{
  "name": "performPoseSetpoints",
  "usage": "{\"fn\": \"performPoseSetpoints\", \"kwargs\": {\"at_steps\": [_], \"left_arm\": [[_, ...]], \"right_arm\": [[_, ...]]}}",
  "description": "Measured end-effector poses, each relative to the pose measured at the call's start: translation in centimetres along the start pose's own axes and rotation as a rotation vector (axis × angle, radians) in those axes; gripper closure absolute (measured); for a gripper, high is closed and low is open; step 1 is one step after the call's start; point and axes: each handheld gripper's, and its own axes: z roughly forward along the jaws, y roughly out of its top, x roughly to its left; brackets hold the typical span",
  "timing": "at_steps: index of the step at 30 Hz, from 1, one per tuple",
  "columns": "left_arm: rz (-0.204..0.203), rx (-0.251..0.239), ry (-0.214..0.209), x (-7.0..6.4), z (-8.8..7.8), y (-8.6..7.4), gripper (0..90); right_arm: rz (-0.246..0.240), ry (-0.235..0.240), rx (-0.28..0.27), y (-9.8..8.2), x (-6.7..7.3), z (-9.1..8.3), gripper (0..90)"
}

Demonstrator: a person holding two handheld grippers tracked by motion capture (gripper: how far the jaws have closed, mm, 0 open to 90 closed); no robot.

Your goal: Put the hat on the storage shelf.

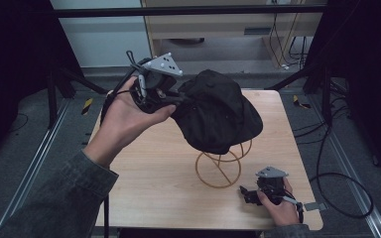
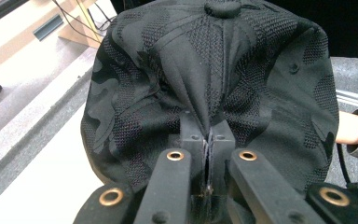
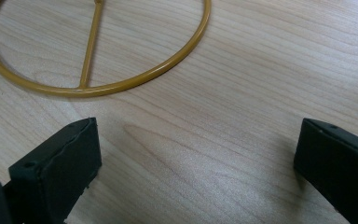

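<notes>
A black camouflage cap [image 1: 217, 115] hangs above a gold wire stand [image 1: 219, 166] at the middle of the wooden table [image 1: 154, 178]. My left gripper [image 1: 178, 98] is raised at the cap's left side and is shut on a fold of its fabric. In the left gripper view the cap [image 2: 214, 79] looms large, pinched between the closed jaws of the left gripper [image 2: 209, 140]. My right gripper [image 1: 245, 193] rests low near the table's front right, open with nothing between its fingers [image 3: 60, 163]. The stand's round base ring [image 3: 121, 84] lies just ahead of it.
Black frame bars and cables surround the table. A cable [image 1: 342, 198] loops on the floor at the right. Yellow-black tape marks [image 1: 87, 105] sit on the floor beside the table's far corners. A person's forearm [image 2: 352, 128] shows behind the cap in the left gripper view.
</notes>
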Motion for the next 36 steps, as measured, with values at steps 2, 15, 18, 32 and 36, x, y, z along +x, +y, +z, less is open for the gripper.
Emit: {"fn": "performPoseSetpoints", "kwargs": {"at_steps": [2,15,18,32,36], "left_arm": [[-0.008,0.005,-0.001,0.1,0.3,-0.1,88.0],[-0.021,0.029,-0.015,-0.1,1.9,-0.5,88.0],[-0.029,0.035,-0.021,-0.2,2.2,-0.6,87.9],[-0.034,0.066,-0.037,-0.5,3.6,-0.9,87.9],[-0.035,0.072,-0.04,-0.7,4.0,-0.9,87.9]], "right_arm": [[0.0,0.0,0.0,0.0,0.0,0.0,0.8],[0.0,0.0,0.0,0.0,0.0,0.0,0.8],[0.0,0.0,0.0,0.0,0.0,0.0,0.8],[0.0,0.0,0.0,0.0,0.0,0.0,0.8],[0.0,0.001,0.0,0.0,0.0,0.0,0.8]]}}
